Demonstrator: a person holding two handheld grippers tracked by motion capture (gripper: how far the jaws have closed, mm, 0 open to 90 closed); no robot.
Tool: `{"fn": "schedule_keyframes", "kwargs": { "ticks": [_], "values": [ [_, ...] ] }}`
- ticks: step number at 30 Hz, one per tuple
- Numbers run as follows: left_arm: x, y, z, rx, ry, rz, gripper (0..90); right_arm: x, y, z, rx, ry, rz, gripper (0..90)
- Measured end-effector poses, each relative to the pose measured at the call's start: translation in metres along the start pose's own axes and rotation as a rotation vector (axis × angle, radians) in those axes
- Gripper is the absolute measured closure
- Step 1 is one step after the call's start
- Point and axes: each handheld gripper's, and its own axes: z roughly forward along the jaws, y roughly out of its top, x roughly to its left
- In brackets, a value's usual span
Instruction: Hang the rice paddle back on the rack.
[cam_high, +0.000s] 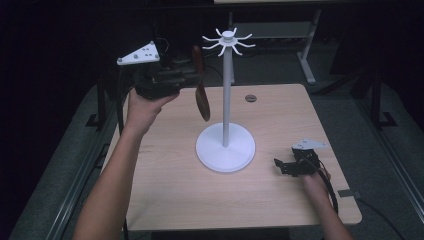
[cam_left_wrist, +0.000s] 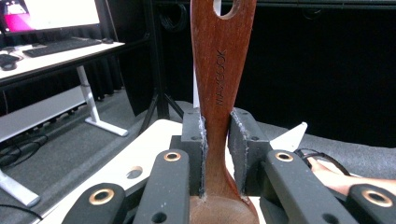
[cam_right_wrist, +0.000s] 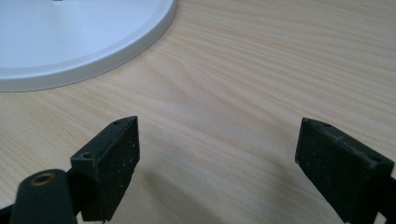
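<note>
My left gripper (cam_high: 192, 75) is raised above the table's far left, shut on the neck of a dark wooden spoon (cam_high: 202, 101). The spoon stands upright with its bowl hanging down, just left of the white stand's pole (cam_high: 226, 95). In the left gripper view the spoon's handle (cam_left_wrist: 219, 70) rises between the pads, with a hanging hole at its top end. The white stand has hooked arms (cam_high: 228, 41) at its top and a round base (cam_high: 225, 148). My right gripper (cam_high: 280, 166) rests low on the table to the right of the base, open with nothing between its pads (cam_right_wrist: 116, 163).
The light wooden table (cam_high: 175, 190) has a small round grommet (cam_high: 250, 98) behind the stand. Another desk with a keyboard and monitor (cam_left_wrist: 46, 28) stands off in the dark room. The stand's base rim (cam_right_wrist: 93, 51) lies close ahead of the right gripper.
</note>
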Motion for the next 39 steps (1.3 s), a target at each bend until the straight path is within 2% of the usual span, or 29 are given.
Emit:
{"fn": "schedule_keyframes", "kwargs": {
  "ticks": [8, 21, 30, 34, 39],
  "values": [
    [0.003, 0.008, 0.010, 0.011, -0.002, 0.005, 76.4, 0.000, 0.000, 0.000, 0.001, 0.002, 0.003, 13.2],
    [0.006, 0.005, 0.027, 0.024, -0.032, 0.002, 76.4, -0.001, 0.000, -0.001, -0.008, 0.007, 0.004, 13.2],
    [0.004, 0.002, 0.027, 0.010, -0.035, 0.016, 74.9, 0.000, -0.001, -0.001, -0.010, 0.007, 0.001, 13.2],
    [0.003, 0.002, 0.025, 0.015, -0.035, 0.023, 68.9, 0.000, -0.001, -0.001, -0.011, 0.007, -0.001, 13.2],
    [0.003, 0.001, 0.021, 0.032, -0.032, 0.020, 57.0, -0.001, -0.001, -0.001, -0.011, 0.005, -0.001, 13.2]
  ]
}}
